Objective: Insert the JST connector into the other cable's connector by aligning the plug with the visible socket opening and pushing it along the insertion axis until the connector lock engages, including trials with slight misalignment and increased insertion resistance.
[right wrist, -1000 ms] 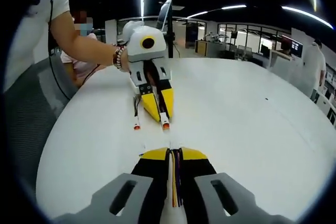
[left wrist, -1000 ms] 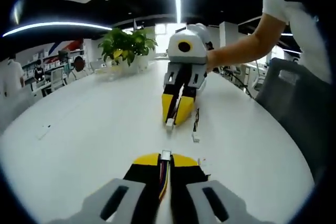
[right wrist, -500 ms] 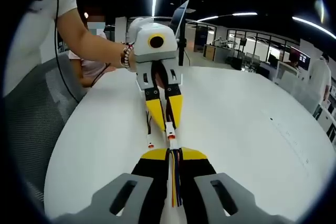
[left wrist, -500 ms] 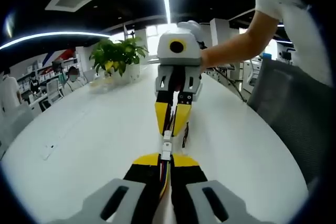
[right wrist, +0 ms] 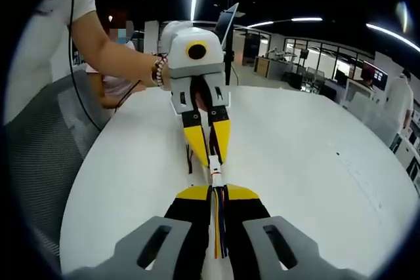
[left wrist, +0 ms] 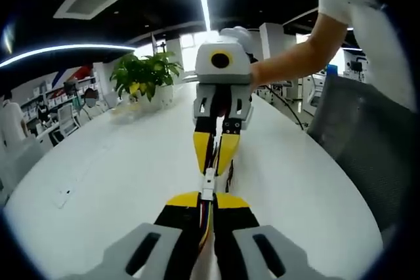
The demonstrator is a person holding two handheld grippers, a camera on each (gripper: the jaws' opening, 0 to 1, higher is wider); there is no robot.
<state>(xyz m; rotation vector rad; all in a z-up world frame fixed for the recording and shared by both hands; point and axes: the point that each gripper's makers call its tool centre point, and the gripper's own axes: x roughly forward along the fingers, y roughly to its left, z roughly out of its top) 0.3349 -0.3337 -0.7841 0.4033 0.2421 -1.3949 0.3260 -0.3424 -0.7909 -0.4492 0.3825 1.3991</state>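
- The left tool (left wrist: pixel 207 200) had yellow-tipped black jaws with grey plastic housings behind them; the jaws were pressed together on a bundle of thin coloured wires (left wrist: pixel 205 218), whose small white plastic connector (left wrist: pixel 208 192) stuck out just past the tips.
- The right tool (right wrist: pixel 215 193) was of the same make, and its jaws were closed on its own coloured wires (right wrist: pixel 219 227), with a small white connector (right wrist: pixel 215 178) in front of the tips.
- In both views the two tools stood tip to tip in one line above the smooth, glossy white worktop (left wrist: pixel 98 188), and the two white connectors touched between them; whether the lock was engaged could not be told.
- In the left gripper view a loose dark cable end (left wrist: pixel 230 172) hung beside the other tool's jaws.
- A potted green plant (left wrist: pixel 146 77) stood far back on the worktop.
- No readable writing or brand was seen.
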